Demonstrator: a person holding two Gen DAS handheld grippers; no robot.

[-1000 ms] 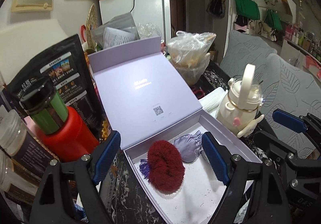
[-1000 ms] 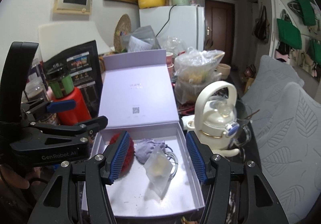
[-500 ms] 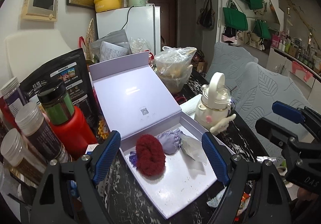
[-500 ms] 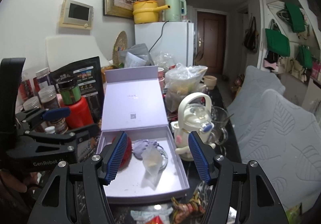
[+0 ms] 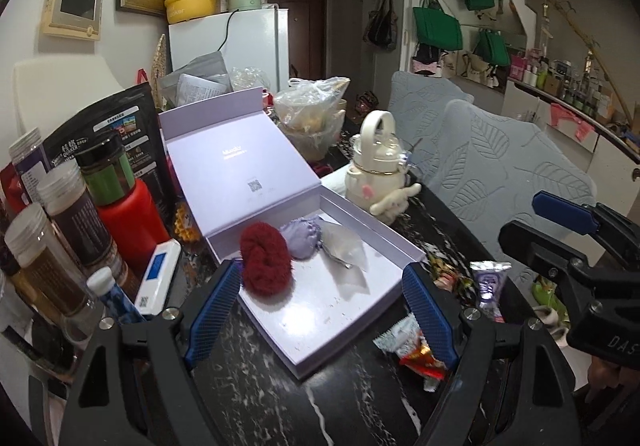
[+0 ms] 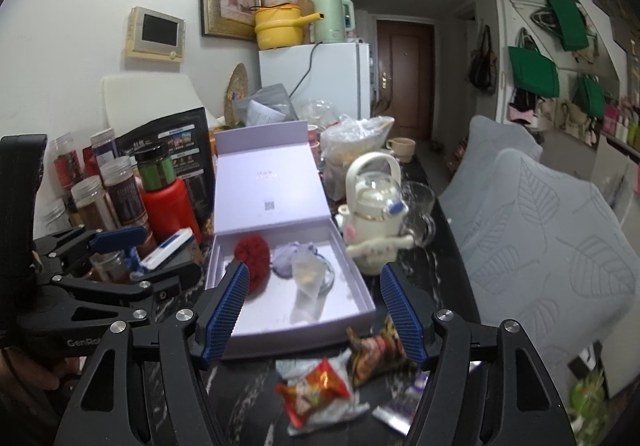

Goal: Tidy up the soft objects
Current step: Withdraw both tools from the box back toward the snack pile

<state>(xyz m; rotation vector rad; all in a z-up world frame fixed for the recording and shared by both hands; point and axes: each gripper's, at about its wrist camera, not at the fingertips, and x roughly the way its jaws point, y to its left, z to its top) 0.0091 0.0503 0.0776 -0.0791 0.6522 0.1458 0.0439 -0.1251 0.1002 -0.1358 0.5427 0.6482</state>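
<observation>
An open lilac box point(image 5: 384, 242) point(image 6: 360, 278) lies on the dark marble table with its lid tilted back. Inside it lie a fuzzy red scrunchie point(image 5: 265, 260) point(image 6: 253, 255), a lilac fabric scrunchie point(image 5: 303, 239) point(image 6: 286, 261) and a clear plastic pouch point(image 5: 346, 254) point(image 6: 307, 278). My left gripper point(image 5: 322, 314) is open and empty, held back over the box's near corner. My right gripper point(image 6: 312, 316) is open and empty above the box's near edge. The right gripper also shows at the right of the left wrist view point(image 5: 568, 230).
Snack wrappers point(image 6: 320, 392) point(image 5: 416, 346) lie on the table in front of the box. A white kettle-shaped bottle point(image 6: 374, 216) point(image 5: 378, 174) stands right of it. Jars and a red canister point(image 5: 120, 206) crowd the left side. A grey cushioned seat point(image 6: 540, 230) is on the right.
Both grippers have pulled back and up from the box, so it looks smaller and farther. The snack wrappers in front of it have come into view. The box contents have not moved.
</observation>
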